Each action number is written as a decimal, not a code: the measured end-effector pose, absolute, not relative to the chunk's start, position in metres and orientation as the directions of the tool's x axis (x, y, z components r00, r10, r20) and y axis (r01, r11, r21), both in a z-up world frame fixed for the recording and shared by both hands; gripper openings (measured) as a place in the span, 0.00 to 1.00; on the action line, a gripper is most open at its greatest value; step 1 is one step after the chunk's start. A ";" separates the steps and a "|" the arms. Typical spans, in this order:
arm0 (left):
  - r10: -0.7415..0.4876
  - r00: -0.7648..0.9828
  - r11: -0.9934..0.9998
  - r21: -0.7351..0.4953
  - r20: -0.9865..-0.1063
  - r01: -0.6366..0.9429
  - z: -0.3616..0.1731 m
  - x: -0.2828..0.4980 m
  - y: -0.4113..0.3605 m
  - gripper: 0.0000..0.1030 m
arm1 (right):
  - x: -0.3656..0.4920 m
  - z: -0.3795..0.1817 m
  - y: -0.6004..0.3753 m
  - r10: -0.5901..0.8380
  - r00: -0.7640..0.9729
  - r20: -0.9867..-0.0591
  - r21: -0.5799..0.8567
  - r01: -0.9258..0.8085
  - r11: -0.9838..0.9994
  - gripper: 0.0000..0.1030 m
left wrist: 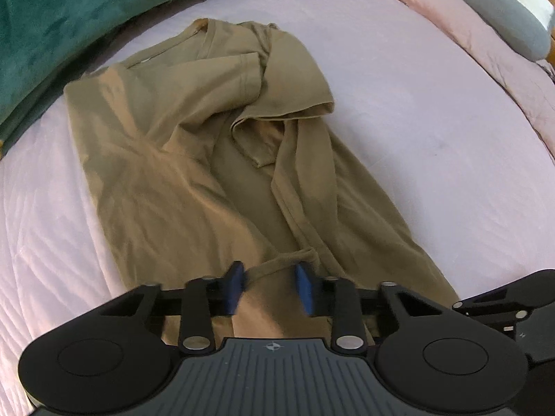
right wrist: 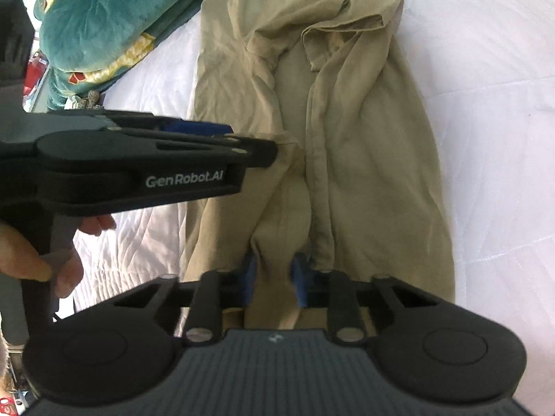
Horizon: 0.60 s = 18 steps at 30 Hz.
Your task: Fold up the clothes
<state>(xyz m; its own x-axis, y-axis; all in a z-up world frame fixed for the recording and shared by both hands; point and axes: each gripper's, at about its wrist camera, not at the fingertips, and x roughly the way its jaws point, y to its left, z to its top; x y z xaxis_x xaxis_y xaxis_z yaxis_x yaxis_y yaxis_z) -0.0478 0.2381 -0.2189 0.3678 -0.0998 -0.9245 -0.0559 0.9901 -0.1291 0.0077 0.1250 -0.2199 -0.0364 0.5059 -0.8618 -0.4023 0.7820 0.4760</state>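
Your tan shirt [left wrist: 194,159] lies stretched out on the pale pink bed cover [left wrist: 433,138], with both sides folded in over the middle and a short sleeve [left wrist: 295,83] flopped across the top. Your left gripper [left wrist: 270,289] points down at the near hem, and its blue pads [left wrist: 303,287] have a bunch of tan cloth between them, so it is pinching the shirt. Your right gripper [right wrist: 274,277] sits just beside it (you can see your hand [right wrist: 66,263] on the other handle) and squeezes a fold of the same hem. A green blanket [left wrist: 52,24] lies along the far side.
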 end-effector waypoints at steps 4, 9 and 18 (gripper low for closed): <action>-0.089 0.391 0.978 -0.155 -0.916 -0.141 -0.210 -0.067 0.247 0.19 | 0.002 -0.210 0.125 0.528 -0.017 -0.849 0.480 -0.442 0.758 0.11; -0.069 0.409 0.952 -0.183 -0.910 -0.246 -0.199 -0.106 0.261 0.19 | -0.012 -0.194 0.128 0.589 -0.017 -0.808 0.511 -0.517 0.686 0.08; -0.050 0.288 0.913 -0.161 -0.956 -0.376 -0.197 -0.219 0.259 0.19 | -0.084 -0.176 0.158 0.580 -0.177 -0.795 0.509 -0.715 0.480 0.08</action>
